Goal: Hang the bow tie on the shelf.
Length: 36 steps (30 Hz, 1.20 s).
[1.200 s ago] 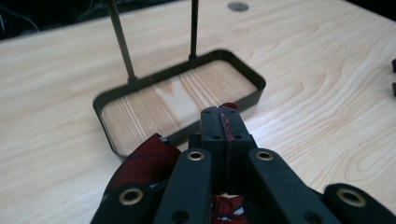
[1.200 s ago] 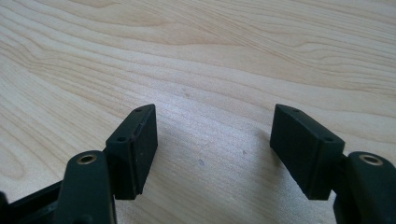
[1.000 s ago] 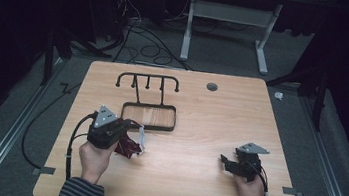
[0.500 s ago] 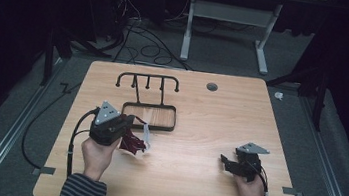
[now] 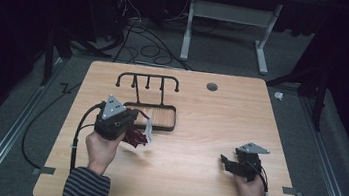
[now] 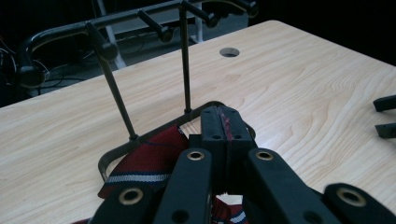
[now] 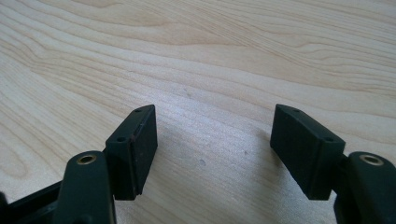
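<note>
My left gripper (image 5: 135,125) (image 6: 223,119) is shut on a dark red cloth (image 5: 133,137) (image 6: 150,156) with a white and navy stripe. A thin red edge of the cloth shows between the closed jaws. The cloth hangs just above the table, at the near left corner of a black wire rack (image 5: 152,109) (image 6: 116,88). The rack has a rectangular base frame, two thin uprights and a top bar with short pegs. My right gripper (image 5: 226,163) (image 7: 212,140) rests low over the table at the near right, open, with bare wood between its jaws.
The wooden table (image 5: 220,119) has a round cable hole (image 5: 211,87) near its far edge. Beyond it stand a white desk frame (image 5: 232,19) and loose cables on the floor. A cable trails from my left gripper off the table's left side.
My left gripper has risen and shifted toward the rack's base, carrying the red cloth with it. My right gripper has stayed where it was.
</note>
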Each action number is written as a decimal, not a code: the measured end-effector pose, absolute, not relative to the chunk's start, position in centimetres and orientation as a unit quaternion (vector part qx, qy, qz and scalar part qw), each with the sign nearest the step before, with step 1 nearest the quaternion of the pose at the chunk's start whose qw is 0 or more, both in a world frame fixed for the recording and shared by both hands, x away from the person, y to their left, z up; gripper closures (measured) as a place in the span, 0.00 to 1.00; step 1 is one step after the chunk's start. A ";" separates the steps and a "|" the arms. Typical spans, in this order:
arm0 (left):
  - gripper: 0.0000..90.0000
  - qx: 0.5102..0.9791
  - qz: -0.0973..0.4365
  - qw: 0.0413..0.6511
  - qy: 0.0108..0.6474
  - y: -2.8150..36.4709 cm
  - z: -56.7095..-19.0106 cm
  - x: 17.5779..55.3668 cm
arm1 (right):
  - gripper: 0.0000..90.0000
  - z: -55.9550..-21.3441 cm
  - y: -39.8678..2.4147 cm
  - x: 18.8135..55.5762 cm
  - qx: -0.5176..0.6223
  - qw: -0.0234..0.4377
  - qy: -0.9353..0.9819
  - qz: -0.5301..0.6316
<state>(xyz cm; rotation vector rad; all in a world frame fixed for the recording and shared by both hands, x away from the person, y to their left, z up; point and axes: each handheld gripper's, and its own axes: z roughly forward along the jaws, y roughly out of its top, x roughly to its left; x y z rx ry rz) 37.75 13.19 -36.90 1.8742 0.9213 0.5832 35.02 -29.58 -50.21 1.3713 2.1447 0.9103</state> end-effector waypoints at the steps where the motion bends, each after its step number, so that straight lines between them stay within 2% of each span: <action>1: 1.00 0.764 0.238 0.468 0.375 13.1 -36.8 37.9 | 0.37 -50.2 -29.6 35.0 0.496 0.217 0.774 0.328; 8: 1.00 0.768 0.254 0.459 0.367 12.2 -35.9 39.1 | 0.37 -50.2 -29.6 35.0 0.496 0.216 0.774 0.329; 36: 1.00 0.749 0.260 0.472 0.387 11.1 -34.5 43.2 | 0.37 -50.2 -29.6 35.0 0.497 0.215 0.774 0.329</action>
